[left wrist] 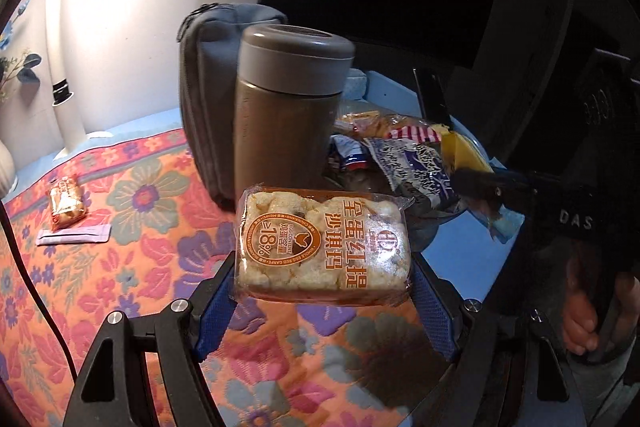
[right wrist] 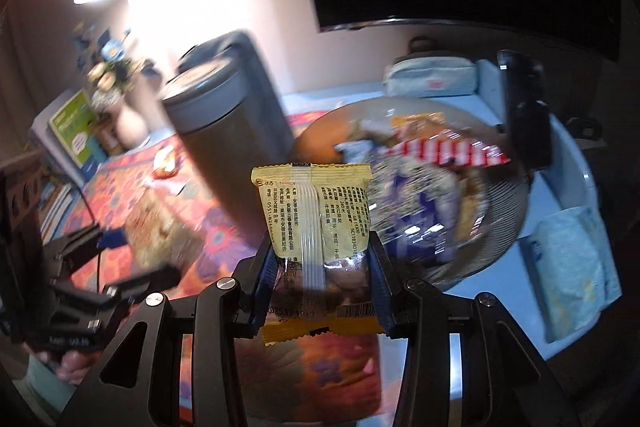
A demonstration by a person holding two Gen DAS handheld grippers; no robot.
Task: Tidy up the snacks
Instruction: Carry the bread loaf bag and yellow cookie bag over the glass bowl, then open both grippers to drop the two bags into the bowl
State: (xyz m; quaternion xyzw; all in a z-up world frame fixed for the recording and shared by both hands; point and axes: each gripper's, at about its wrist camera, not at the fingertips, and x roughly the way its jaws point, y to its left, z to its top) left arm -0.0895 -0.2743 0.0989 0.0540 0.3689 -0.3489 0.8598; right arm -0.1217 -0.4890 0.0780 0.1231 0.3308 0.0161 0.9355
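left tongs (left wrist: 324, 291) clamped on rice cake packet (left wrist: 322, 247), right tongs (right wrist: 320, 263) clamped on yellow packet (right wrist: 316, 215); both raised off tabletop (left wrist: 120, 267), probably for carrying to snack-filled plate (right wrist: 516, 211) beside flask (left wrist: 280, 119).

Floral cloth (left wrist: 132, 267) carries thermos (left wrist: 286, 115), orange snack (left wrist: 66, 202), sachet (left wrist: 74, 235).

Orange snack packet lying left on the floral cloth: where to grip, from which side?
The orange snack packet lies flat and alone on the floral cloth, with a lilac sachet just in front of it. Come from above and close across its short width at the middle. Likely best: the long sides look free, while the crimped ends are thin.
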